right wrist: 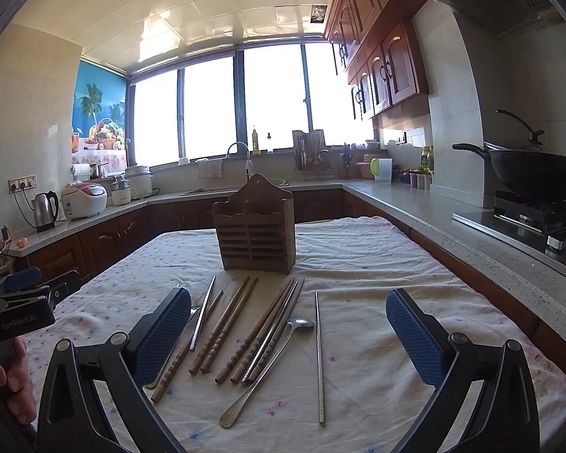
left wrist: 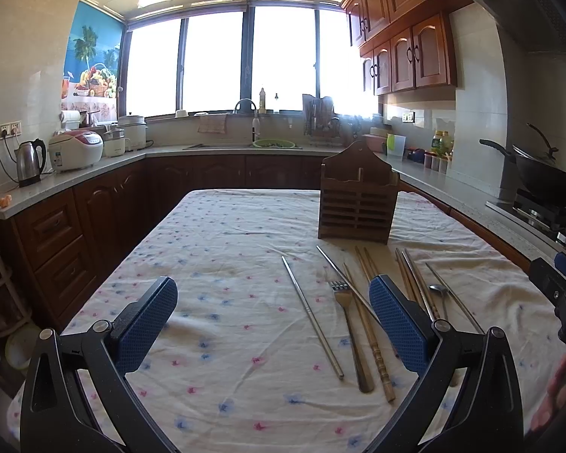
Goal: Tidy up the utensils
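1. My left tool (left wrist: 273,324) has its blue pads spread as wide as they go, with nothing between them but cloth; it hangs above the near part of the desk (left wrist: 226,226), pointing slightly down.
2. My right tool (right wrist: 288,334) is spread just as wide and grips nothing; it hangs over the row of utensils.
3. In the right wrist view, between its pads lie wooden chopsticks (right wrist: 222,330) in loose pairs, a metal spoon (right wrist: 268,362) with its bowl away from me, and a single metal chopstick (right wrist: 319,358) to the right of the spoon.
4. In the left wrist view, another metal chopstick (left wrist: 313,317) lies alone on the left of the group, and a fork (left wrist: 349,336) lies just right of it, tines pointing away from me.
5. All the utensils lie flat on the flowered cloth, handles roughly toward me.
6. The wooden utensil holder (right wrist: 254,226) stands upright just beyond the far tips of the utensils; I cannot see into its compartments.
7. A hand (right wrist: 9,385) grips the left tool's handle at the left edge of the right wrist view.
8. Beyond the desk, a black wok (right wrist: 536,173) sits on the stove at the right.
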Tool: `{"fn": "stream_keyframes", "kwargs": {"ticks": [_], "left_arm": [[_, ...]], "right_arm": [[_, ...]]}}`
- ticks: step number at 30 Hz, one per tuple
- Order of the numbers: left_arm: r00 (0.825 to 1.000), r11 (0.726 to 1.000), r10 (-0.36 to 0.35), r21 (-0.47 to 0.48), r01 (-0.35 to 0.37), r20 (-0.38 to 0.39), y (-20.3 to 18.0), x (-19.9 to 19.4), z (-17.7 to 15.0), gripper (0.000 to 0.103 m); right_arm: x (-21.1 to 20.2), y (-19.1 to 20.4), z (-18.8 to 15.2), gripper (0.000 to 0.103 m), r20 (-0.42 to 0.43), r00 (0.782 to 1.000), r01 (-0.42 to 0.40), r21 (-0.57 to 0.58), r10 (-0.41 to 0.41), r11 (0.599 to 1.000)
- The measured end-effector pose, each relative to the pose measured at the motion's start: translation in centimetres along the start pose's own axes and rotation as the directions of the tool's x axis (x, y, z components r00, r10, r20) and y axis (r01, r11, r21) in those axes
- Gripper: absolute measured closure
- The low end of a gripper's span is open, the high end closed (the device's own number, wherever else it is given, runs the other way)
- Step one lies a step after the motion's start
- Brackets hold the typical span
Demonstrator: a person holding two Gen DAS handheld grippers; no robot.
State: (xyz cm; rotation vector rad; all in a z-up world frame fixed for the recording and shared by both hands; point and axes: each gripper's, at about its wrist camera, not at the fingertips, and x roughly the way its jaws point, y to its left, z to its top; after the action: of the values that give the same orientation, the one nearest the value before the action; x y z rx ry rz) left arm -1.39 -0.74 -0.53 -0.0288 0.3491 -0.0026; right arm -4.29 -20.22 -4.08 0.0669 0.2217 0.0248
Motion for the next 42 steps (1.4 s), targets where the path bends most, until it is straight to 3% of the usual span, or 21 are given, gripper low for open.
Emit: {"fn": "stream_keyframes", "kwargs": {"ticks": [32, 39, 42], "left_arm": [[0.999, 1.000, -0.021, -0.014, 0.020, -0.041, 0.0, 0.7, 0.0, 0.000], [0.989, 0.996, -0.058, -0.078, 0.048, -0.136, 1.3, 3.1, 0.7, 0.000], [0.980, 0.994, -0.076, -0.094, 0.060, -0.183, 1.7, 4.6, 0.9, 0.000]], "right_arm": [[0.0, 0.5, -0.3, 0.000, -0.012, 1.000, -0.007, 0.003, 0.007, 1.000], [1.9, 0.7, -0.5, 0.000, -0.081, 0.996, -0.037, 0.003, 0.037, 0.999], [2.9, 0.5, -0.3, 0.000, -0.196, 0.980, -0.028, -0.005, 0.027, 1.000]]}}
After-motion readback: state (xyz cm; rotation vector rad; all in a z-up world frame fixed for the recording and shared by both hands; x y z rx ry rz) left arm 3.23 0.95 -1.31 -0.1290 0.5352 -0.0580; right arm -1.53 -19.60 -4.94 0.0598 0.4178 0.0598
